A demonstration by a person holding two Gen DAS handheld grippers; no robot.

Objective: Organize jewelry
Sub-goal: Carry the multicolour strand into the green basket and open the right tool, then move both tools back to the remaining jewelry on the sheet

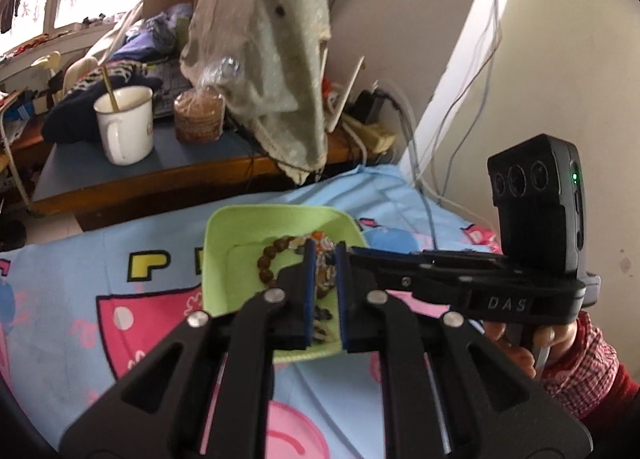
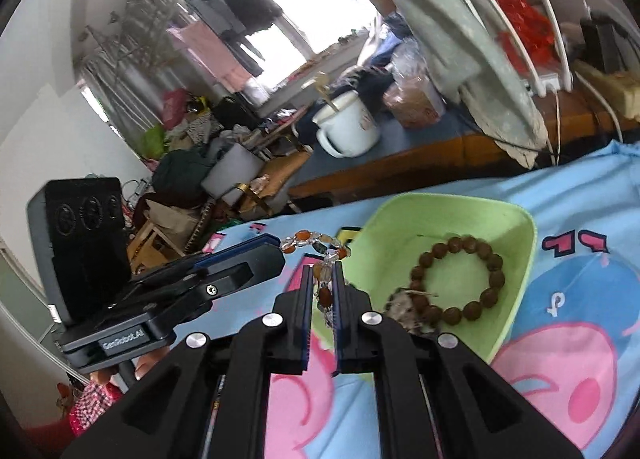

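Between my right gripper's [image 2: 323, 279] fingers runs a strand of mixed beads [image 2: 324, 287], amber, clear and greenish, and the pads look closed on it. The same strand arcs up and left to my left gripper [image 2: 276, 245], whose tips seem to pinch its other end, though I cannot see the contact cleanly. From the left wrist camera, the left gripper [image 1: 323, 259] shows a narrow gap with beads [image 1: 325, 273] bunched in it, and the right gripper [image 1: 360, 253] comes in from the side, touching the same cluster. So I judge both hands hold one strand, slung just above the near rim of the green tray [image 2: 516, 243].

I expect the strand to be light and limp: it will sag and swing, and the smooth beads could roll out of a loose pinch. The thread is the weak part, so I would not pull the two ends apart. Hold across a bead, not on bare string.

The brown wooden bracelet [image 2: 456, 279] lies flat inside the tray, a closed loop that should keep its shape. Beside it sits a small pale tangle [image 2: 400, 305] I cannot identify.

The right view shows the bracelet whole and the strand's span between the grippers; the left view hides most of the bracelet [image 1: 266, 263] behind its own fingers, but shows the tray [image 1: 224, 231] squarely on the cartoon bedsheet [image 1: 100, 279].
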